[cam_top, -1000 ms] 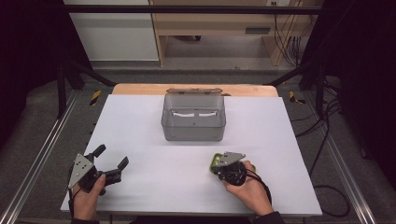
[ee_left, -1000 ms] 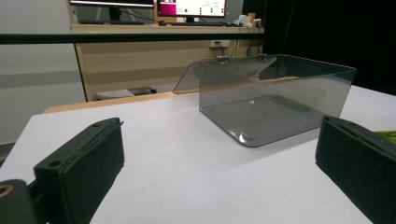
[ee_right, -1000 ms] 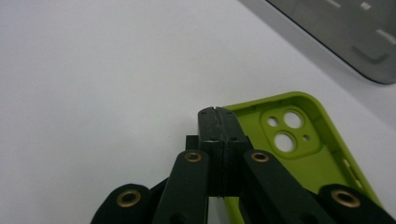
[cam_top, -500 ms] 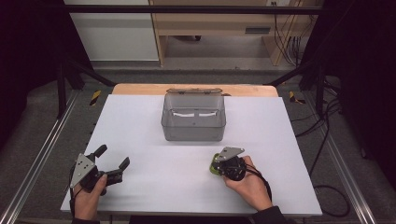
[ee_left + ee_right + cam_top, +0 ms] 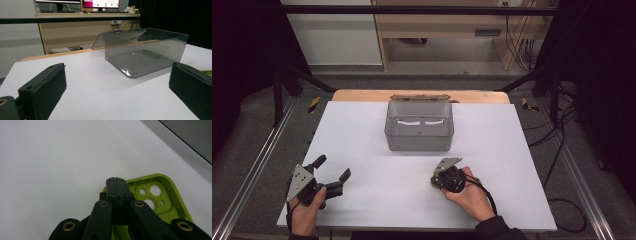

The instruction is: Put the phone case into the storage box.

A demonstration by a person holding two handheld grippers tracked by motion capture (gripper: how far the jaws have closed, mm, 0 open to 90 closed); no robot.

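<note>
**Green phone case pinched in the right gripper, clear box waiting ahead**

We see the right gripper (image 5: 116, 180) with its jaws pressed together, and the lime-green phone case (image 5: 160, 197) lies directly under and behind them, its inner side up so the camera holes show. We judge that the jaws are pinched on the case's thin wall at its edge, which would explain why they look fully closed; the contact itself is hidden by the jaws. In the high view the right gripper (image 5: 443, 176) sits low over the white surface (image 5: 377, 130), near its front edge, with a sliver of green beneath it

The left gripper (image 5: 332, 175) rests at the front left of the surface, jaws spread wide and holding nothing. We take this as a waiting posture, kept well apart from the right hand so as not to crowd it

The smoky transparent box (image 5: 419, 127) stands at the middle rear of the surface, its hinged lid thrown back, so the top is open. From the left gripper view the box (image 5: 147, 53) looks empty. We suppose the case is meant to go in there. Nothing stands between the case and the box; only the box's near wall would have to be cleared from above
</note>
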